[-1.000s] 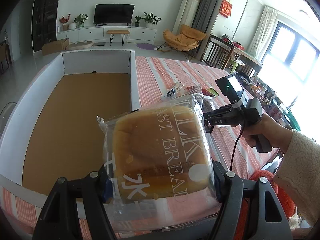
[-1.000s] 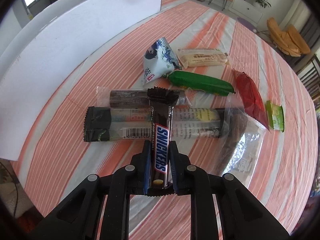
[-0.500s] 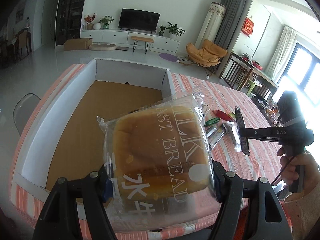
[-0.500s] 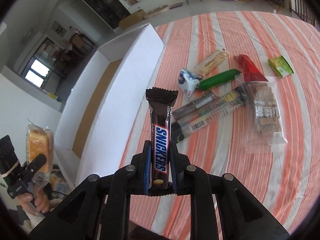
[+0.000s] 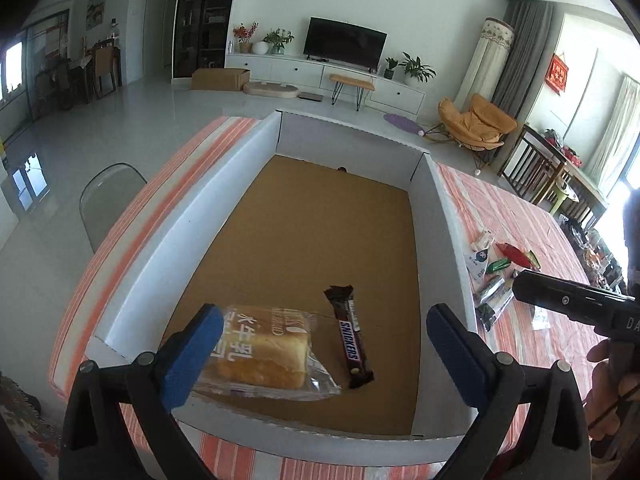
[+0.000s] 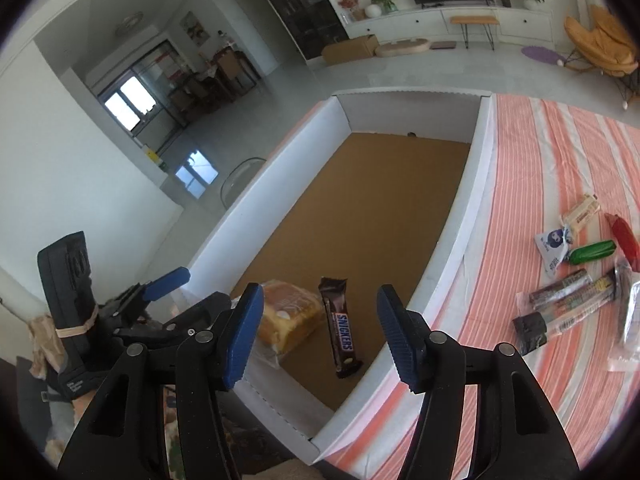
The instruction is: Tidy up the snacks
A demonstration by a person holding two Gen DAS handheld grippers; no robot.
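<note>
A bagged milk toast bread (image 5: 262, 354) and a Snickers bar (image 5: 350, 338) lie side by side on the brown floor of a large white-walled box (image 5: 450, 232), near its front wall. They also show in the right wrist view: the bread (image 6: 290, 318) and the Snickers bar (image 6: 340, 332). My left gripper (image 5: 320, 350) is open and empty above the front of the box. My right gripper (image 6: 320, 334) is open and empty above the same corner. Several loose snack packs (image 6: 576, 280) lie on the striped tablecloth to the right of the box.
The striped tablecloth (image 6: 532, 160) covers the table around the box (image 6: 476, 168). The rest of the box floor (image 5: 320, 220) is bare cardboard. A clear chair (image 5: 108, 196) stands left of the table. The living room lies beyond.
Both grippers have opened. The bread and the Snickers bar, held before, now lie in the box. Both grippers have moved over the box's front end.
</note>
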